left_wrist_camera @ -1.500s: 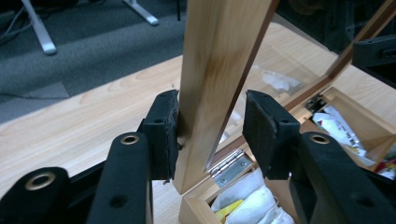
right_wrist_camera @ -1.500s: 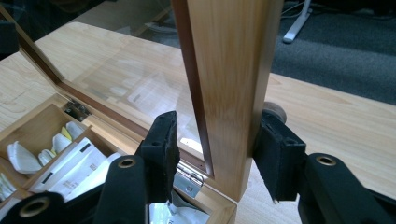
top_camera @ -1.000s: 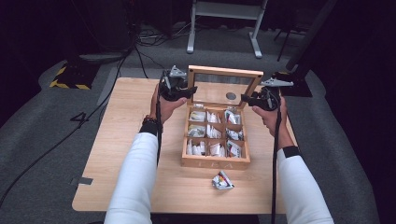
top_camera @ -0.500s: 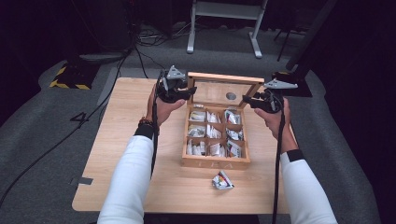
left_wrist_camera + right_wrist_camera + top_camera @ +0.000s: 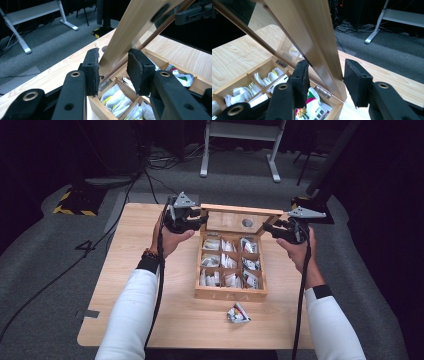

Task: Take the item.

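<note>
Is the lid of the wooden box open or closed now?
Open. The lid stands raised on its hinges above the box, and the packets in the compartments lie uncovered.

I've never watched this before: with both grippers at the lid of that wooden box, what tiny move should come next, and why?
Probably swing the lid a little further back. It stands raised on its hinges over the box of packets, its side edges between the jaws of the left gripper and right gripper, so both can guide it evenly.
</note>
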A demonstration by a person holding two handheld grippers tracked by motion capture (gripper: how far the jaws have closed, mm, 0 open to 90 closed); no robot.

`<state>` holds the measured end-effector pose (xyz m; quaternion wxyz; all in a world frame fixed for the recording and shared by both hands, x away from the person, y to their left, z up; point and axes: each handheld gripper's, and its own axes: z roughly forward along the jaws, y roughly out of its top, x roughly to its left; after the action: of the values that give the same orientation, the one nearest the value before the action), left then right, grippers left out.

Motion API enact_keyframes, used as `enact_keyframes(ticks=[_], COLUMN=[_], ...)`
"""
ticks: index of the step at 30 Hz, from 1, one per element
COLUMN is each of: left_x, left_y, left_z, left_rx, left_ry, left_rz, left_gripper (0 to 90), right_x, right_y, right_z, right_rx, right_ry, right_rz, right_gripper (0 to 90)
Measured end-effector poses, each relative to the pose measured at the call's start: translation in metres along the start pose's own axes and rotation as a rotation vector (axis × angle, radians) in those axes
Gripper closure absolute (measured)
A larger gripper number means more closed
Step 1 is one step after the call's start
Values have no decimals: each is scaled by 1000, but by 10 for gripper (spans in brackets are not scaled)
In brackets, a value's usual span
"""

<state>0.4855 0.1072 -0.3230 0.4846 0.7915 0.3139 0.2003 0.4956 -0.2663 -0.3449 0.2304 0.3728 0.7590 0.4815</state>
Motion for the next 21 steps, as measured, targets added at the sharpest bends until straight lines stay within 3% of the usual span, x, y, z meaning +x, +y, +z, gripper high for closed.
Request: enact_keyframes(ticks=[10, 14, 21], left_x=[-4, -5, -12], left_y=[-1, -3, -4], left_z=[-20, -24, -25], left_rx=[-32, -19, -12], left_ry=[-9, 5, -4], left_rz=[14, 23, 49], left_gripper=[659, 660, 659], right_x=[6, 7, 12], right_y=[3, 3, 2], right_z=[-11, -13, -20], right_rx=[-3, -4, -27], right_ry=[-2, -3, -5], right_rz=[-17, -28, -41], right_gripper=[583, 583, 583])
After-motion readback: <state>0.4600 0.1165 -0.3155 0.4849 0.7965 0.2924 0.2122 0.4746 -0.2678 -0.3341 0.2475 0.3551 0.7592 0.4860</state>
